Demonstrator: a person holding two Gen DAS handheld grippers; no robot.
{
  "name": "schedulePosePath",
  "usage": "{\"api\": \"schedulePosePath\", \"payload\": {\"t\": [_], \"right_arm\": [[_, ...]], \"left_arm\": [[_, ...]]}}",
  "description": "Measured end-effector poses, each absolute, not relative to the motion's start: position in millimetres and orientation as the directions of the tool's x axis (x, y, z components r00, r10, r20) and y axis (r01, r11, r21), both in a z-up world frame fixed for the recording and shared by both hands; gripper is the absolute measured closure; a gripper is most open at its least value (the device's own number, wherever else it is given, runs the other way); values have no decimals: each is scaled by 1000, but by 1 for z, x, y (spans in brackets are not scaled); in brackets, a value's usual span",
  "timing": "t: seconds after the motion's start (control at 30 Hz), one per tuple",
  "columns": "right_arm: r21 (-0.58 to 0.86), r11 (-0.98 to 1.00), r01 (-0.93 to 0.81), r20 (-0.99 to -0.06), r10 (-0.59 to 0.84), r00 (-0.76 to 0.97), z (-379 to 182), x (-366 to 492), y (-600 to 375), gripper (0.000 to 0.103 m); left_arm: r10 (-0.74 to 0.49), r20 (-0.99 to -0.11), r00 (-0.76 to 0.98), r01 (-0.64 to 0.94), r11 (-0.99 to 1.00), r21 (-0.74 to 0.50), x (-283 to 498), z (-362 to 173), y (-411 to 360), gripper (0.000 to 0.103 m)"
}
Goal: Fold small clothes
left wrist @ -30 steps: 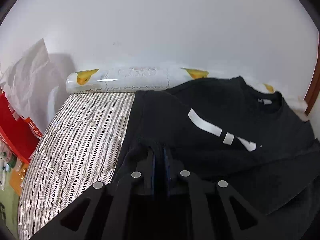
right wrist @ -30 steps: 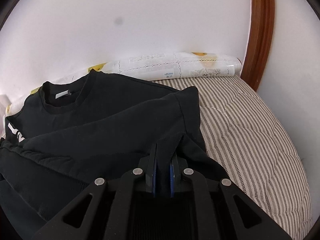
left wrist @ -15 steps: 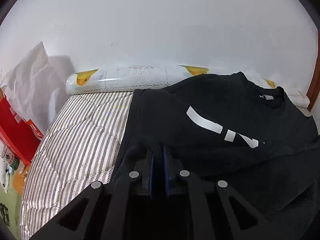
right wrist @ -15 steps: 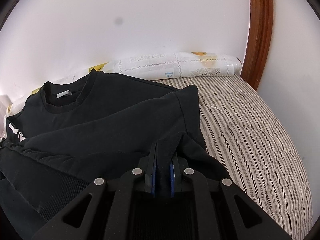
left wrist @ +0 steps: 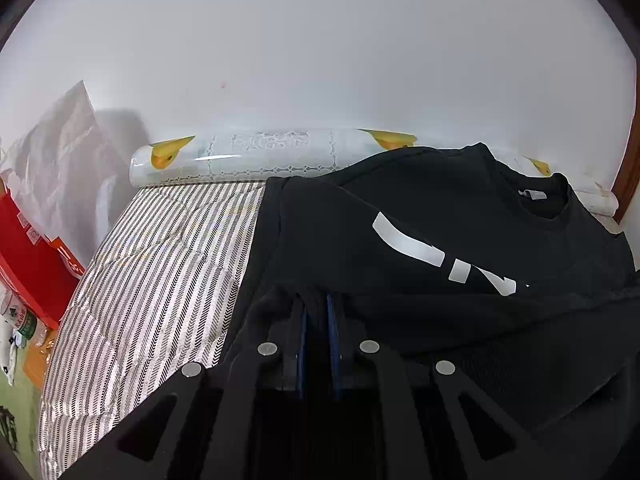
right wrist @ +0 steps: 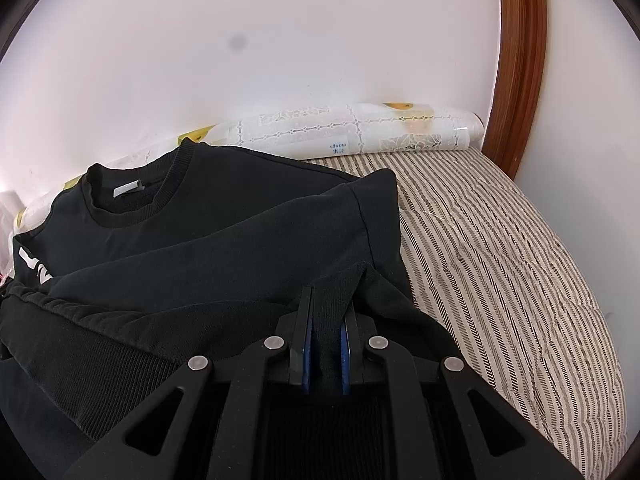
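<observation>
A black sweatshirt (left wrist: pixel 420 236) with white lettering lies partly folded on a striped bed cover (left wrist: pixel 160 264), its ribbed collar toward the wall. My left gripper (left wrist: pixel 318 304) is shut on a fold of the sweatshirt at its left lower edge. In the right wrist view the same sweatshirt (right wrist: pixel 224 240) spreads to the left, and my right gripper (right wrist: pixel 330 300) is shut on a pinch of its fabric by the right side, next to a folded-in sleeve. The cloth hides both grippers' fingertips.
A rolled white sheet with yellow prints (left wrist: pixel 256 152) lies along the white wall behind the bed. A red box (left wrist: pixel 28 256) and crumpled white plastic (left wrist: pixel 60 152) stand at the left. A brown wooden frame (right wrist: pixel 520 60) rises at the right, beside bare striped cover (right wrist: pixel 500 264).
In the left wrist view the sweatshirt's lettering and collar have drifted slightly down and right. The right wrist view is almost unchanged. Both grips have held.
</observation>
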State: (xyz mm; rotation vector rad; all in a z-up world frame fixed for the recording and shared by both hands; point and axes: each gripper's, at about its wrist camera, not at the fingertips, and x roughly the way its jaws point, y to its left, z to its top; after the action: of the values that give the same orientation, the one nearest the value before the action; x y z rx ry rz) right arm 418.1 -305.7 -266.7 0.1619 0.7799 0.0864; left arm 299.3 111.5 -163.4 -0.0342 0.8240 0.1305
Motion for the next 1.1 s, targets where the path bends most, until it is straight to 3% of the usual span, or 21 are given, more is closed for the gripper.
{"api": "schedulePosePath", "payload": {"t": [1.1], "right_arm": [[199,980,-23,-692,157,705,-267,419,-308,92]], "left_arm": [[114,-732,672,-131,991,34,299,-165,110,93]]}}
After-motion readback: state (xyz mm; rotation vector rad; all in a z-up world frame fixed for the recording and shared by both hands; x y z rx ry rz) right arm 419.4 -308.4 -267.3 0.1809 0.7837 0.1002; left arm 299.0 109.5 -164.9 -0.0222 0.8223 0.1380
